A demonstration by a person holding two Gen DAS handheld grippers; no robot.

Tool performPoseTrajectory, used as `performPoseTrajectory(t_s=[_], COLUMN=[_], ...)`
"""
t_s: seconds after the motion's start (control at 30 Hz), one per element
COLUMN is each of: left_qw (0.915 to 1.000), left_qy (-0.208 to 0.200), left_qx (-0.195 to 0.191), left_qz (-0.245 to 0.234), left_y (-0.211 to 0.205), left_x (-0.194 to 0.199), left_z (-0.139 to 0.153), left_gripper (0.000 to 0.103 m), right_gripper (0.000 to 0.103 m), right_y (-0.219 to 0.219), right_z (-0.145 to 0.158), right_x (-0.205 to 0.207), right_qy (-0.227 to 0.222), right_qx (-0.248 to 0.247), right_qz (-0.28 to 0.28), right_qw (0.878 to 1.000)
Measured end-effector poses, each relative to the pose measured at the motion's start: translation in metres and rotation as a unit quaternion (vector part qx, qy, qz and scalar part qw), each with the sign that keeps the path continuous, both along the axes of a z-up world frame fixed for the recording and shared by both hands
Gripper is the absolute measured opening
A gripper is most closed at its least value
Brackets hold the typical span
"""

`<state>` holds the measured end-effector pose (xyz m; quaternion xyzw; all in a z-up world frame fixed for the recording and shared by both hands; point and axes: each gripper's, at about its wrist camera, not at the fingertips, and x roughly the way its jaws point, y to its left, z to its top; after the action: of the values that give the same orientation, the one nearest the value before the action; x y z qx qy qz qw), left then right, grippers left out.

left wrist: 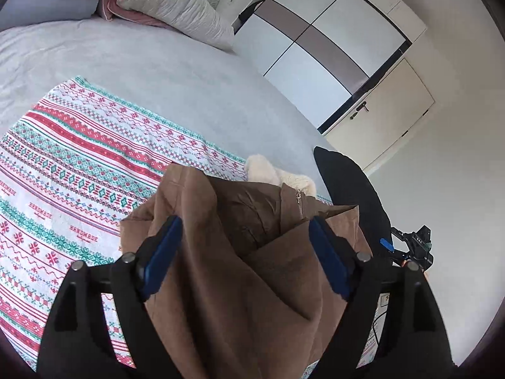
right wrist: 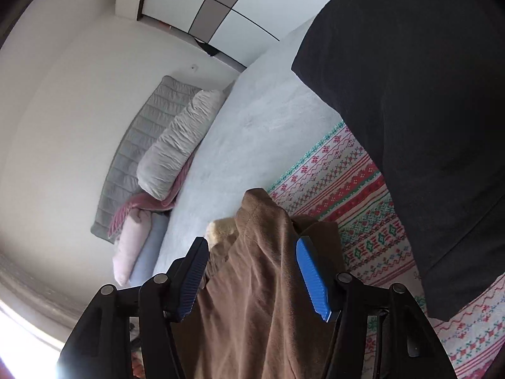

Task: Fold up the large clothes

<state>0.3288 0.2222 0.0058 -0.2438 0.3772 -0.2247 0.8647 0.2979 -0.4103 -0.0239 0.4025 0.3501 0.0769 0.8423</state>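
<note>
Between the spread fingers of the left gripper (left wrist: 244, 249) lies a bunched fold of the brown coat (left wrist: 240, 284), its suede-like cloth sagging through the gap with neither blue pad pressing on it; the fingers stand wide and hold nothing. Beyond their tips the dark lining, a zip edge and the cream fleece collar (left wrist: 277, 175) rest on the patterned blanket (left wrist: 79, 164), which covers the near part of the bed (left wrist: 157, 69). To the right of those fingers a dark sleeve (left wrist: 353, 195) of the person crosses the view. On the right gripper (right wrist: 252, 271) the fingers are likewise parted, moderately wide, with a ridge of the coat standing between them and free of the pads. The step in hand looks like letting the garment settle after laying it down. To do it well, I would draw both pairs of fingers straight back along their own line, so no pad drags the cloth, then check the coat lies flat on the blanket before choosing the next edge to grasp.
</note>
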Motion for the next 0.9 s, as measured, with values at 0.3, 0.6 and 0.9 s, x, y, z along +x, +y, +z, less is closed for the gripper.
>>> performPoseTrajectory(t_s=[0.3, 0.6, 0.9], left_qw=[0.9918, 0.9912, 0.9585], left_qy=[0.073, -0.026, -0.04], left_qx=[0.105, 0.123, 0.263], left_qz=[-0.008, 0.04, 0.103], left_y=[-0.007, -0.032, -0.033], left_x=[0.026, 0.012, 0.063], left_z=[-0.064, -0.019, -0.026], left_gripper=[0.065, 0.008, 0.009], right_gripper=[0.067, 0.004, 0.004], right_y=[0.057, 0.079, 0.027], right_z=[-0.031, -0.014, 0.062], right_x=[0.043, 0.046, 0.042], right_qy=[0.054, -0.011, -0.062], right_qx=[-0.242, -0.273, -0.278], right_qz=[0.046, 0.015, -0.096], right_qw=[0.968, 0.962, 0.954])
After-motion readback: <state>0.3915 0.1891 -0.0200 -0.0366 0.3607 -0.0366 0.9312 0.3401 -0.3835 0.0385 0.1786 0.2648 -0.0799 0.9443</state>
